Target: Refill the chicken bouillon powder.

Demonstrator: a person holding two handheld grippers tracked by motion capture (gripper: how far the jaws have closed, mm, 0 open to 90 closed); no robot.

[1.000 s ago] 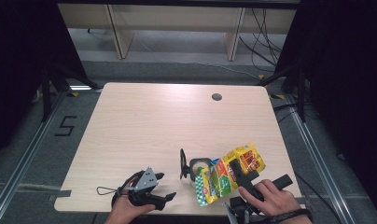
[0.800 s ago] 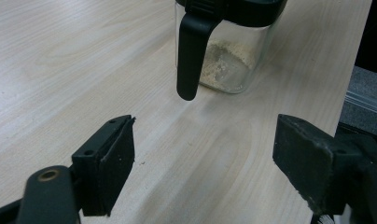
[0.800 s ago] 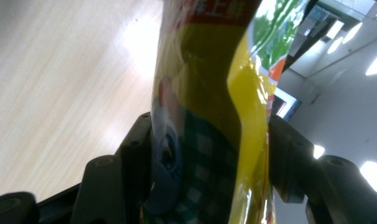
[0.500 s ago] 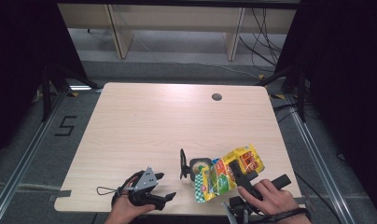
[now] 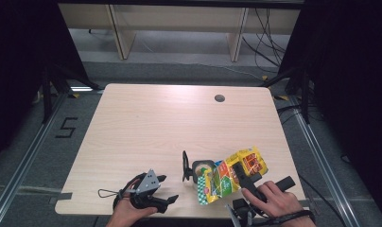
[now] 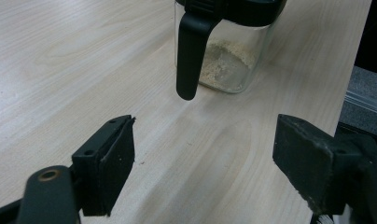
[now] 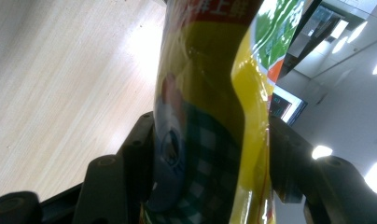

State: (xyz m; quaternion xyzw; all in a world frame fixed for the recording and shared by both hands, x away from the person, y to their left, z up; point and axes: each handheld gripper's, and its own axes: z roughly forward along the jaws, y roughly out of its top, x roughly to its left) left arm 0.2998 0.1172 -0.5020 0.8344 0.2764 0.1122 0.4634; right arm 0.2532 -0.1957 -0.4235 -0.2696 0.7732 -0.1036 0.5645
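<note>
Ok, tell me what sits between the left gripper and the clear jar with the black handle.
Nothing: in the left gripper view, bare wood of the table runs from the open left gripper to the jar. The high view shows the same gap.

We see the tabletop point(image 5: 146, 123) evenly lit from above, with a pale sheen near its far edge and darkness all round it. In the right gripper view the bag point(image 7: 210, 116) looms soft-focused, glare streaking its foil.
</note>
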